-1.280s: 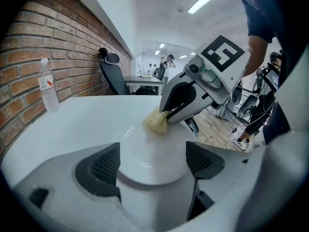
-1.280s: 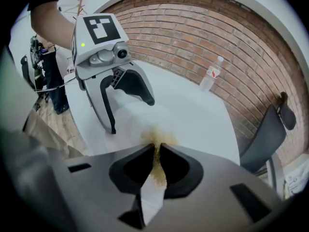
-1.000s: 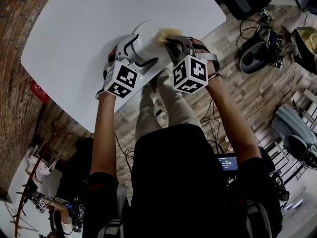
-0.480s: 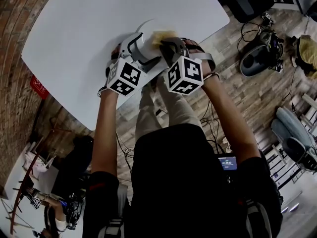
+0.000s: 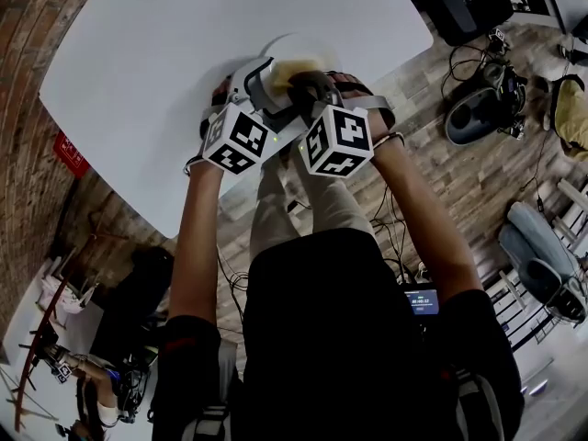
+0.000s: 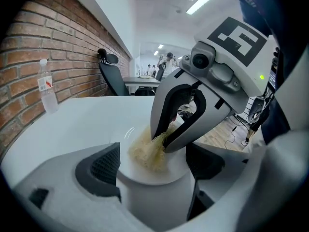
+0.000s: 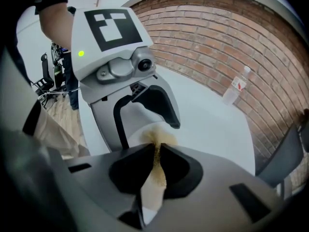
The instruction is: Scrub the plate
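We hold the white plate (image 5: 292, 46) with a straw-coloured scrub pad (image 6: 145, 151) pressed to it.
The plate is at the near edge of the white surface (image 5: 184, 62), its rim clamped between the fingers of our left gripper (image 6: 153, 170). The fibrous pad lies against the plate's face, pinched tight in the narrow fingers of our right gripper (image 7: 157, 151), which reaches in from above. The two grippers are just beside each other. Well apart from them, a clear water bottle (image 7: 236, 88) stands on the surface by the brick wall (image 6: 43, 47).

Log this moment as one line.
left gripper: shut on plate rim | right gripper: shut on scrub pad | scrub pad: touching plate face
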`<state>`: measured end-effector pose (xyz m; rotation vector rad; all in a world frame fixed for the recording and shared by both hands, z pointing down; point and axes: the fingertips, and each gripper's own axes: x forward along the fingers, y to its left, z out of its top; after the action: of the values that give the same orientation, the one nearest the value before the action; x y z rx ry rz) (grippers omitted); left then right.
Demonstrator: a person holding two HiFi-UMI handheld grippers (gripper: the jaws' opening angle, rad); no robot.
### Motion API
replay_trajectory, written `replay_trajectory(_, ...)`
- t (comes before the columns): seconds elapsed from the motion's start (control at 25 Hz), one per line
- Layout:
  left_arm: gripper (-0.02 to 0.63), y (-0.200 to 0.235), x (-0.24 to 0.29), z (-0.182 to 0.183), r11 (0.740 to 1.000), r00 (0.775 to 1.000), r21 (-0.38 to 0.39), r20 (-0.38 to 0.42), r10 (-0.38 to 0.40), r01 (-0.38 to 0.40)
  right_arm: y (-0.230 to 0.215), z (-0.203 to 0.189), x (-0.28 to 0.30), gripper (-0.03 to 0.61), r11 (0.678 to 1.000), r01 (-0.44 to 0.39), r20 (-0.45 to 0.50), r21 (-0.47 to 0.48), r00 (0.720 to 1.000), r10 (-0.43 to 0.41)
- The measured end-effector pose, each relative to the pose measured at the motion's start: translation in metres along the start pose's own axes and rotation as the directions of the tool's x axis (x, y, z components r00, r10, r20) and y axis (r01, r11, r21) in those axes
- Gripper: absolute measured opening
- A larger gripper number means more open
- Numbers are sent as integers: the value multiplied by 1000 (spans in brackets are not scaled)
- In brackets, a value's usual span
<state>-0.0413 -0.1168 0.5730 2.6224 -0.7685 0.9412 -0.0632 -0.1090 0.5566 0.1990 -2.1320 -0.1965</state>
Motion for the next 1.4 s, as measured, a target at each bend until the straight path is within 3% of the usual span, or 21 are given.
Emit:
replay_trajectory(0.64,407,-1,-3,1,1000,1000,5,14,-4,4,1,-1,-4,43,999,14,1,33,1000,-14)
replay_trajectory(1.4,407,0,0,1,1000,1000,0,10,-6,6,6,-42,-27,43,991,51,-35,125,998,-47)
